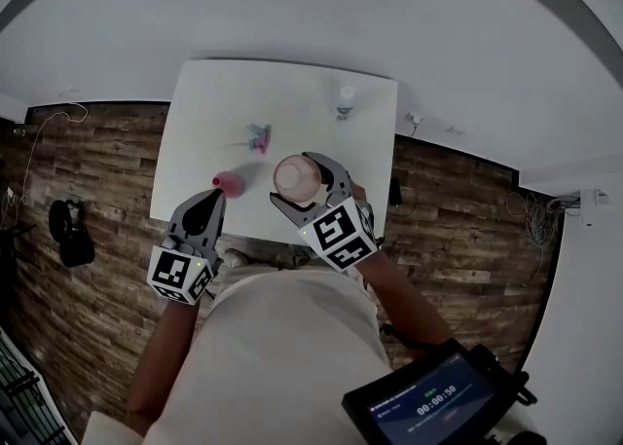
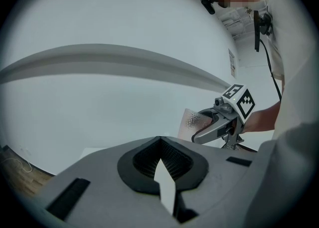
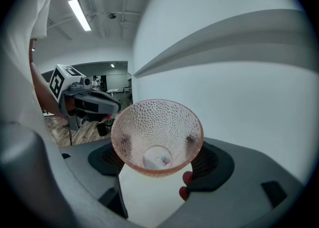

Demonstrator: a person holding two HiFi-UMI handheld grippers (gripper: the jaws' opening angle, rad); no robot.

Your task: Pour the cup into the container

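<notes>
The table point(image 1: 195, 112) lies bare along its left and far sides. Three things stand in the way:

- A small pink container point(image 1: 227, 181) sits near the front edge, just ahead of the left gripper point(image 1: 214, 197).
- A pink-and-blue item point(image 1: 259, 138) lies mid-table.
- A small pale object point(image 1: 345, 102) sits at the far right.

The right gripper point(image 1: 298, 183), with a cup point(image 1: 292, 172) in its jaws, fills the front right.

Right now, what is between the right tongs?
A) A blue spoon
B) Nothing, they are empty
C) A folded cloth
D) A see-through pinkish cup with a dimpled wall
D: in the right gripper view the right tongs are closed on the dimpled pinkish cup, one pad on each side of it, with its open mouth facing the camera.
</notes>
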